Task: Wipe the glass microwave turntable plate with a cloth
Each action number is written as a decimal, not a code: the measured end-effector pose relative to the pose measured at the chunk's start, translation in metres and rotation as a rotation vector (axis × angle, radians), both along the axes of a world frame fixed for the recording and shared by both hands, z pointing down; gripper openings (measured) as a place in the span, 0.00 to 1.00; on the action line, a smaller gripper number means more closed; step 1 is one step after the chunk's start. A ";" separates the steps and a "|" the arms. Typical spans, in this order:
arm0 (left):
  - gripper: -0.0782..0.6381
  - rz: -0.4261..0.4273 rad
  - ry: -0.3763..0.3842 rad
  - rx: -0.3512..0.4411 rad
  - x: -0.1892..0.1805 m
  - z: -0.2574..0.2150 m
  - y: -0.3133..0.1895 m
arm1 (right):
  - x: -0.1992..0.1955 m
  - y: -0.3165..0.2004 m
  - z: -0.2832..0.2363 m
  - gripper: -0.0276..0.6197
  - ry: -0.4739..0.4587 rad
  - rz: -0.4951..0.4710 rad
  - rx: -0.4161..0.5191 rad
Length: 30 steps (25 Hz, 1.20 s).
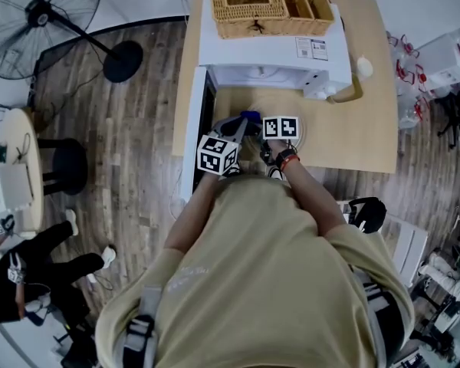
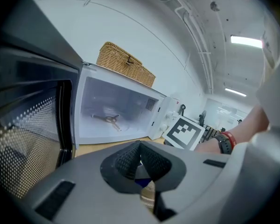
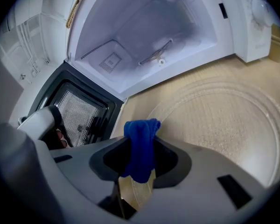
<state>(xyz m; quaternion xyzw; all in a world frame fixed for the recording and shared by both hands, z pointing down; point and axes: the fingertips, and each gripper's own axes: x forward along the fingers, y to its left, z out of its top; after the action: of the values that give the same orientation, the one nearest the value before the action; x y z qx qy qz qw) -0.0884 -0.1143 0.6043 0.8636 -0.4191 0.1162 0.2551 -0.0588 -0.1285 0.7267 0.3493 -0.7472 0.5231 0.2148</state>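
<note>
The right gripper [image 3: 139, 160] pinches a blue cloth [image 3: 141, 139] at the edge of the glass plate [image 3: 224, 120]. The left gripper [image 2: 140, 158] has its jaws pressed together, empty, facing the open microwave [image 2: 116, 111]

Right claw [image 3: 139, 158] pinches a blue cloth [image 3: 140, 141] just beside the glass plate [image 3: 224, 120]

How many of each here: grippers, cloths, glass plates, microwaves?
grippers: 2 (left gripper, right gripper)
blue cloth: 1, pinched in the right gripper's tongs
glass turntable plate: 1, on the table in front of the open microwave
microwave: 1
Total: 5
</note>
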 end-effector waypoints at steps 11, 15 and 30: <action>0.13 0.023 -0.004 -0.030 0.012 0.011 0.003 | 0.019 -0.003 0.002 0.27 -0.006 0.043 0.000; 0.13 0.024 -0.004 -0.039 0.019 0.015 0.004 | 0.031 -0.003 0.001 0.27 -0.008 0.054 0.003; 0.13 0.063 -0.006 -0.051 0.063 0.021 0.003 | 0.103 -0.008 -0.001 0.27 0.045 0.119 0.029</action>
<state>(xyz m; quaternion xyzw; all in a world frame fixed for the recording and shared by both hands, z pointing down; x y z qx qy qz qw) -0.0251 -0.1114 0.6253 0.8694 -0.3891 0.1372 0.2718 0.0439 -0.1365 0.7258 0.4080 -0.7276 0.5160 0.1947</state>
